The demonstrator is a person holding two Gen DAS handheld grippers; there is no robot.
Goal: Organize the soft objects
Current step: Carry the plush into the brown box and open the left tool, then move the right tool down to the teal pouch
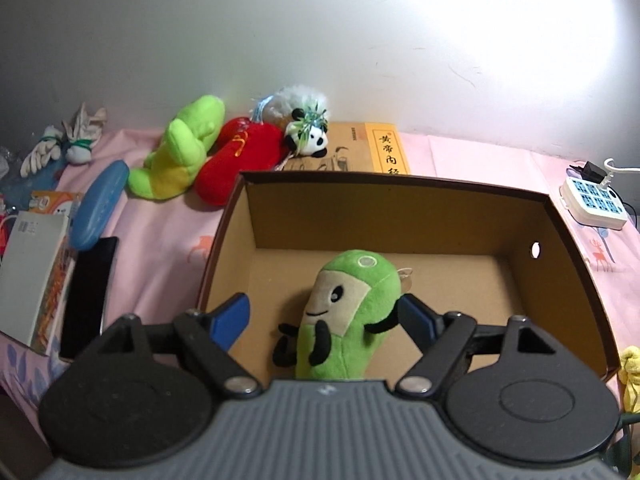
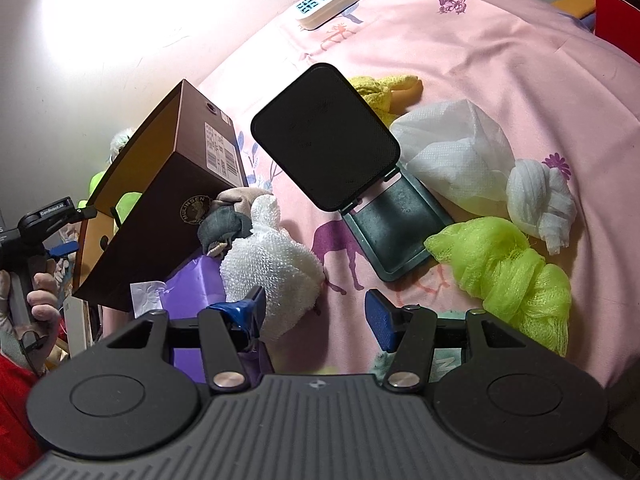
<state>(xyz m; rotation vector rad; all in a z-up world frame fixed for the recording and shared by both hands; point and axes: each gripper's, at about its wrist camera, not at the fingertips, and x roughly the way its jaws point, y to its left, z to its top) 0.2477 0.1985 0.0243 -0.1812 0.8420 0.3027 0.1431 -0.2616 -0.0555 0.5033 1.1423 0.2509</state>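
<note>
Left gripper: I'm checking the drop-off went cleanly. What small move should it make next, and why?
Probably lift the left gripper straight up out of the cardboard box. Its jaws stand open on either side of the green plush, which lies on the box floor, so the toy looks released; other plush toys wait outside.

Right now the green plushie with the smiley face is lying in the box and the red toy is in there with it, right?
Not quite. The green plushie does lie in the cardboard box, but it is alone there. The left wrist view shows the red toy outside, on the pink sheet behind the box, beside the green frog toy.
</note>
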